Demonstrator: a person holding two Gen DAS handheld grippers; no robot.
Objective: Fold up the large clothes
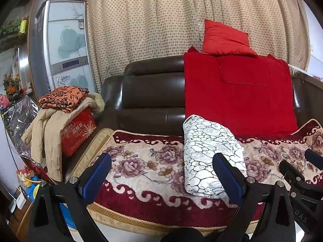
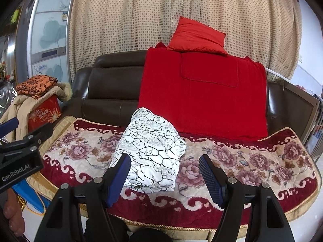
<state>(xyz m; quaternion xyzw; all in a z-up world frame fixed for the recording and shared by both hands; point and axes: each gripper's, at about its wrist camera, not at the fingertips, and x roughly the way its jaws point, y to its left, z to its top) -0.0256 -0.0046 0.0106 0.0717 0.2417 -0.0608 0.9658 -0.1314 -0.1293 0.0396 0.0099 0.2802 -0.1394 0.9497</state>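
Right wrist view: both grippers, left gripper [image 1: 161, 173] and right gripper [image 2: 164, 173], are hovering wide open, gripping nothing, just short of the folded white garment [image 2: 150, 153]; folding looks finished, so withdrawing seems next.

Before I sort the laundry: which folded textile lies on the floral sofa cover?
The white crackle-patterned bundle; the orange black-flowered one sits atop the beige coat on the red box.

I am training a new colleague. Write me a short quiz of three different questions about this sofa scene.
1. True or false: both claws, left claw and right claw, stand open and empty.
2. The white patterned bundle lies on: A) the floral sofa cover B) the red gift box C) the floor.
3. What sits on top of the red blanket?

Key: 1 true; 2 A; 3 a red pillow.
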